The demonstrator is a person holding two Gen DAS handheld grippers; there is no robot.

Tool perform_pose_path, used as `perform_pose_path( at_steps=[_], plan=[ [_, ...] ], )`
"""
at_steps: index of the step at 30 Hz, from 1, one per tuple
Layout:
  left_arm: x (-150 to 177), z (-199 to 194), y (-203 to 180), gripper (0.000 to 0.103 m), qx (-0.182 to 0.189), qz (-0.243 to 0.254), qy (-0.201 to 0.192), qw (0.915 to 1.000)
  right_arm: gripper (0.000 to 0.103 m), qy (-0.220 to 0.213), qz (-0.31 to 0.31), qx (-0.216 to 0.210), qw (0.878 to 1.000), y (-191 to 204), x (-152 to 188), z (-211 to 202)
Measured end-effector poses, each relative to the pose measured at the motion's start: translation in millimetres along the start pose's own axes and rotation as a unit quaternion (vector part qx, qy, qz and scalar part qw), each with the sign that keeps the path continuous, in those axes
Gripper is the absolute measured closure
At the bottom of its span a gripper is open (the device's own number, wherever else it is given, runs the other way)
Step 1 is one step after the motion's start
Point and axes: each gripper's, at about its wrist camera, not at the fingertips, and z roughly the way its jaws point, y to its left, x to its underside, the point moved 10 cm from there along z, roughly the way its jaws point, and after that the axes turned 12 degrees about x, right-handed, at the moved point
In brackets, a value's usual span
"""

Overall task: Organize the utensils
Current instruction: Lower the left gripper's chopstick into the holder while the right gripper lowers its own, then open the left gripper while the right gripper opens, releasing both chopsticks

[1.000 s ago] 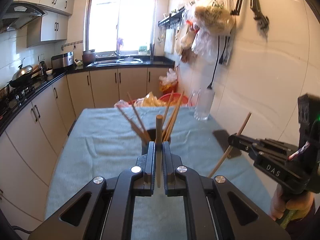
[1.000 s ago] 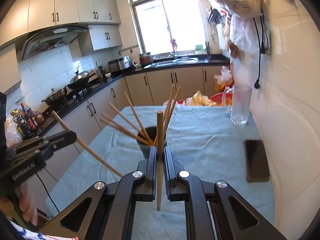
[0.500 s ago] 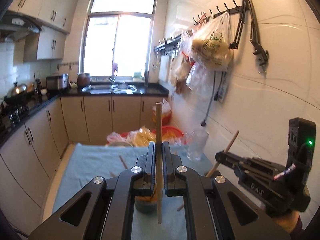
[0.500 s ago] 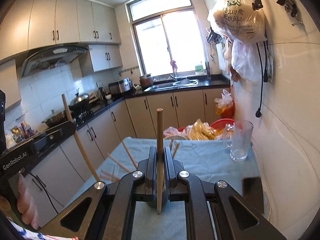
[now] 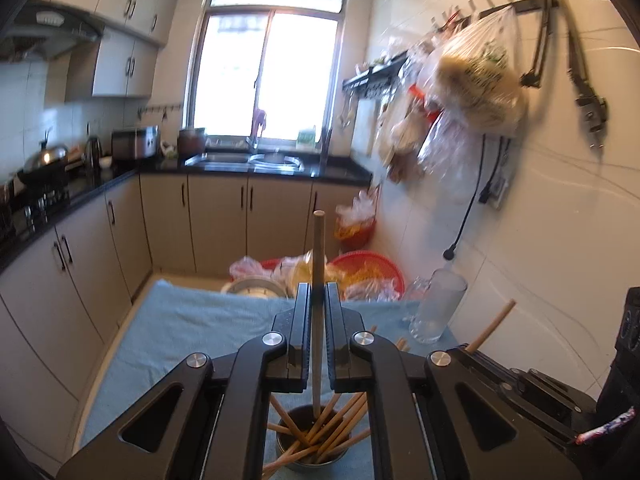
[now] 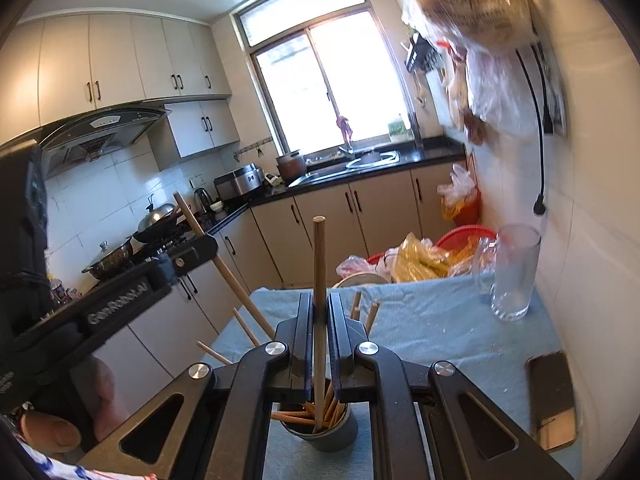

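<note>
My left gripper point(image 5: 317, 300) is shut on a wooden chopstick point(image 5: 318, 264) held upright, its lower end inside a grey metal cup point(image 5: 310, 446) with several chopsticks. My right gripper point(image 6: 319, 308) is shut on another wooden chopstick point(image 6: 319, 264), upright, its tip in the same cup point(image 6: 324, 436). Both grippers are just above the cup on the blue cloth point(image 6: 432, 320). The left gripper point(image 6: 192, 250) shows in the right wrist view with its chopstick point(image 6: 224, 264). The right gripper's body point(image 5: 520, 384) shows in the left wrist view.
A tall clear glass point(image 6: 514, 272) stands at the table's far right. A dark phone point(image 6: 552, 396) lies near the right wall. A red basket and plastic bags point(image 5: 344, 272) sit at the far end. Bags hang on the wall point(image 5: 476, 80).
Both grippers have come over the cup, which sank to the bottom of both views, and the two held chopsticks' tips have gone down into it.
</note>
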Motion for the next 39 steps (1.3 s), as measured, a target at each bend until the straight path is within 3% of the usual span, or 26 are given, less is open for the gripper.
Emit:
perform_pose_path(
  at_steps=[17, 18, 20, 22, 30, 33, 39],
  plan=[
    [29.5, 17.0, 8.9, 0.095, -0.013, -0.004, 0.035, 0.9993, 0.095, 0.065, 0.006, -0.002, 0.998, -3.9, 62.3, 43.5],
    [29.3, 15.1, 8.7, 0.093, -0.014, -0.004, 0.034, 0.9993, 0.095, 0.065, 0.008, -0.002, 0.998, -4.4, 63.6, 43.8],
    [28.0, 10.0, 8.0, 0.075, -0.014, -0.004, 0.03, 0.9994, 0.095, 0.066, 0.012, -0.002, 0.998, -6.3, 65.0, 44.0],
    [25.3, 1.2, 8.0, 0.067, -0.015, -0.008, 0.02, 0.9997, 0.095, 0.069, 0.014, -0.002, 0.998, -7.0, 66.0, 44.5],
    [21.4, -33.0, 1.8, 0.064, -0.012, -0.005, 0.007, 0.9999, 0.075, 0.077, 0.024, 0.003, 0.997, -12.3, 67.4, 44.4],
    [22.0, -49.1, -1.9, 0.058, -0.009, -0.006, 0.003, 0.9999, 0.067, 0.074, 0.029, 0.005, 0.997, -13.4, 65.8, 39.5],
    [31.3, -90.6, -7.9, 0.029, -0.024, 0.004, -0.011, 0.9996, 0.054, 0.063, 0.035, 0.019, 0.997, -19.3, 64.1, 21.4]
  ],
)
